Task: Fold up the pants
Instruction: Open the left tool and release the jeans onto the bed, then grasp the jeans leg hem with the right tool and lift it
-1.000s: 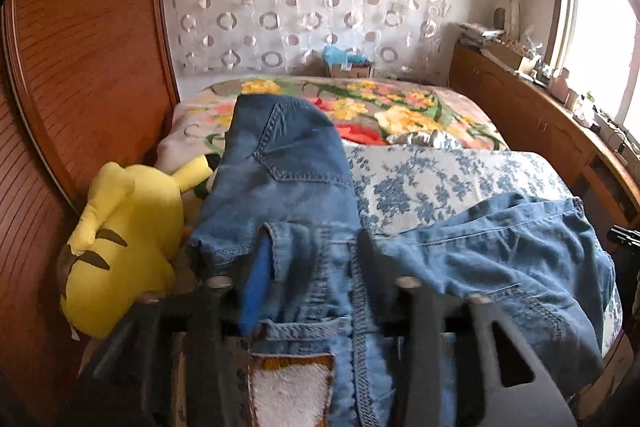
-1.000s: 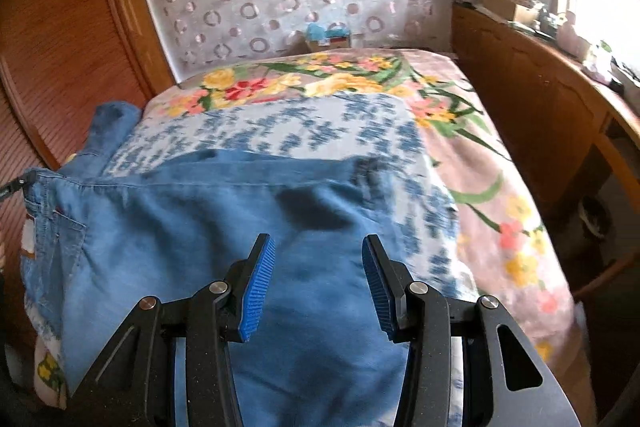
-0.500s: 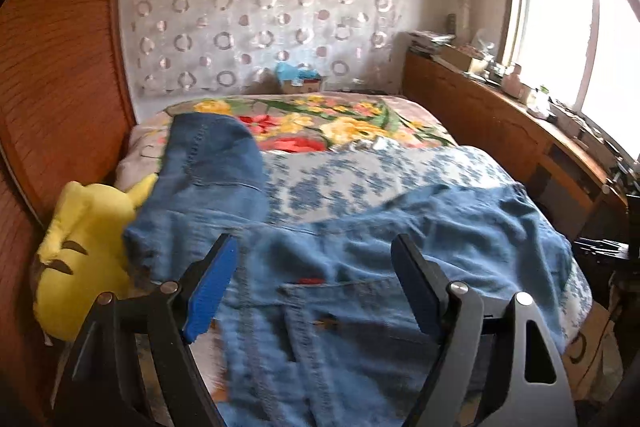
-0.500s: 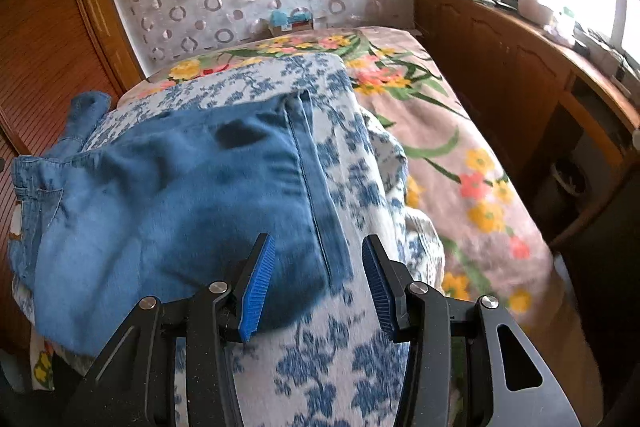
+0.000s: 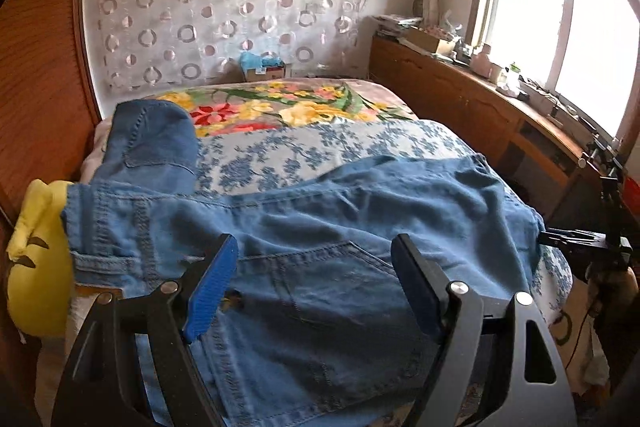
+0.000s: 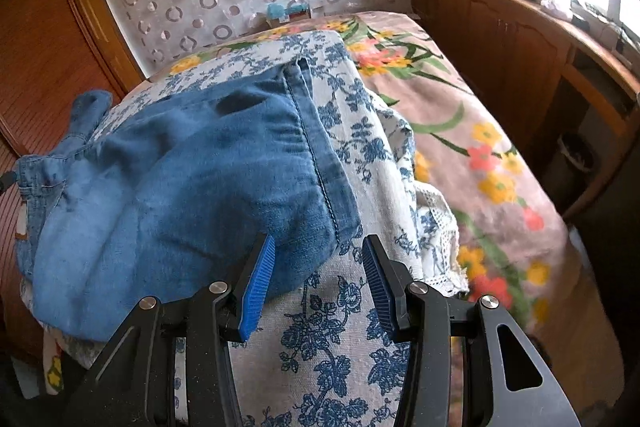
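Blue denim pants (image 5: 320, 235) lie across the near end of the bed, waistband to the left, one leg (image 5: 154, 143) running away along the left edge. My left gripper (image 5: 314, 279) is open and empty, held over the back pocket area. In the right wrist view the pants (image 6: 184, 179) lie folded with the hem edge (image 6: 320, 163) toward me. My right gripper (image 6: 320, 267) is open and empty, just off the hem corner; its left pad (image 6: 258, 283) is next to the cloth. The right gripper also shows at the left wrist view's right edge (image 5: 580, 241).
The bed carries a blue-flowered sheet (image 6: 332, 339) over a floral blanket (image 6: 480, 155). A yellow plush toy (image 5: 34, 259) sits at the left edge against a wooden wall (image 5: 36, 75). A wooden cabinet (image 6: 520, 35) with clutter runs along the right under the window.
My left gripper let go of the waistband, opened wide and pulled back. My right gripper drew back off the pants to just beyond the hem.
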A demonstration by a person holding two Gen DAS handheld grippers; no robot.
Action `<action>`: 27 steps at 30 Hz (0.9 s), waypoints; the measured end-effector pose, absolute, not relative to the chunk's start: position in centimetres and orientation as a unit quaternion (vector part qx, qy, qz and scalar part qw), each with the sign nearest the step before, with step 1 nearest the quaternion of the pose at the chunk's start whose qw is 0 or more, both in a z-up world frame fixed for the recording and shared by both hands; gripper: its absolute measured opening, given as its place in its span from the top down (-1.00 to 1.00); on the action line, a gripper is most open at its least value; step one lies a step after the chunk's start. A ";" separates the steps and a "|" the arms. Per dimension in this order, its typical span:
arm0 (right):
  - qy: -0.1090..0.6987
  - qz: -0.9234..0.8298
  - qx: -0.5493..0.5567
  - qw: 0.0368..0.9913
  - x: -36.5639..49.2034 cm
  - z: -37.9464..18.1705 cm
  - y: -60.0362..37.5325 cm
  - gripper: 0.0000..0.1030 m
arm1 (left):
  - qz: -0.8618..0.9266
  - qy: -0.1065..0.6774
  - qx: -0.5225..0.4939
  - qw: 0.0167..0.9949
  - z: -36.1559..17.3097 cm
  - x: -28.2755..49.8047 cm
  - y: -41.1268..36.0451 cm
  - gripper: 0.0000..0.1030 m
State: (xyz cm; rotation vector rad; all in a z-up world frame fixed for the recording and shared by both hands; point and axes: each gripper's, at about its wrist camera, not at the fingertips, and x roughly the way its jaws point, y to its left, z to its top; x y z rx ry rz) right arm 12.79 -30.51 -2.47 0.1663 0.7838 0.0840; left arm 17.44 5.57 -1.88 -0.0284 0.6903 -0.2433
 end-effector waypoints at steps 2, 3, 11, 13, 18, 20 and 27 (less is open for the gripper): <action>0.382 0.041 0.085 0.919 12.9 -2.7 -30.4 0.08 | -0.122 0.343 -0.014 0.931 -2.3 17.4 5.0 -0.54; 0.382 0.041 0.086 0.919 13.0 -2.8 -30.5 0.08 | -0.122 0.347 -0.012 0.930 -2.5 17.5 4.7 -0.54; 0.370 0.052 0.084 0.924 13.5 -3.3 -30.3 0.60 | -0.125 0.353 -0.006 0.927 -2.9 16.9 3.7 -0.54; 0.365 0.050 0.079 0.926 13.5 -3.2 -30.0 0.86 | -0.125 0.353 -0.006 0.927 -3.0 16.8 3.7 -0.54; 0.336 0.062 0.075 0.937 12.5 -1.7 -29.6 0.92 | -0.121 0.357 -0.005 0.926 -3.2 16.7 3.9 -0.54; 0.322 0.072 0.074 0.941 12.1 -0.6 -29.3 0.93 | -0.120 0.356 -0.006 0.927 -3.1 16.6 4.0 -0.54; 0.261 0.137 0.027 0.955 11.4 5.0 -25.6 0.94 | -0.111 0.346 -0.016 0.931 -2.6 15.9 5.3 -0.54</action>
